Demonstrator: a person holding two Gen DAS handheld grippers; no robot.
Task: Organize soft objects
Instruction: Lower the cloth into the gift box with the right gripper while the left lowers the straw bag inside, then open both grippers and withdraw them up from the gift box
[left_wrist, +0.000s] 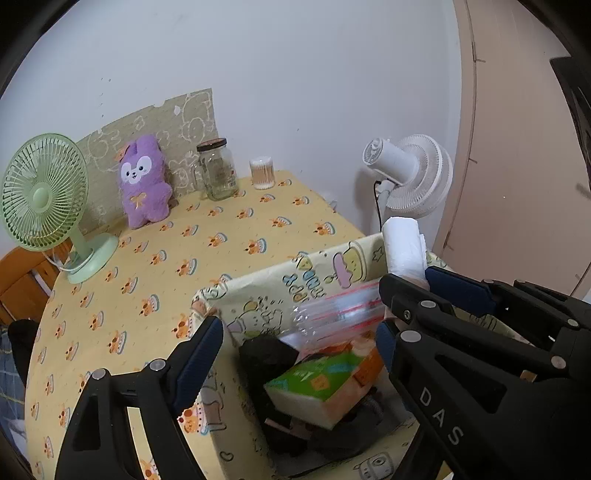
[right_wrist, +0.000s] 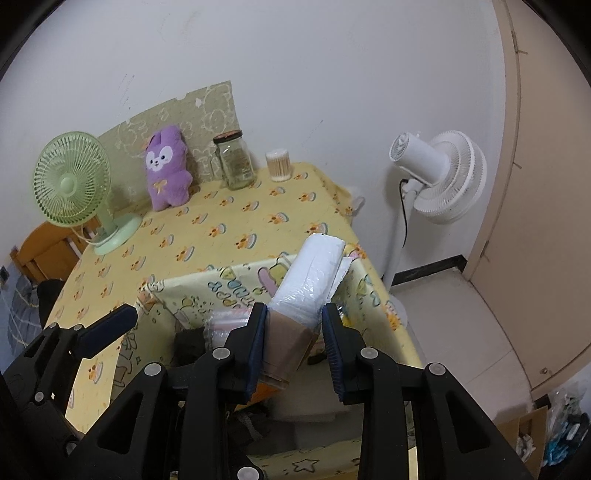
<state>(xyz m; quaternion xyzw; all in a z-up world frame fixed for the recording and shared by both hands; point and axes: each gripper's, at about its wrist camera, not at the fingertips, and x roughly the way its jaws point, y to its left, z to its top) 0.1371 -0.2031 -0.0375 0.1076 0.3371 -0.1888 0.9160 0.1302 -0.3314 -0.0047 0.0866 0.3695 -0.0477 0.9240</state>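
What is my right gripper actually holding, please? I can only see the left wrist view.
Observer: The right gripper is shut on a white plastic-wrapped roll. Its pads clamp a brown lower part that your view hides.
Operator: Thank you. Is there anything on the floor to the right of the table?
Observer: Yes, an open cardboard box sits on the floor at the lower right.
Operator: Is anything beside it?
Observer: Some plastic bags lie just right of it. I cannot tell what is in them.
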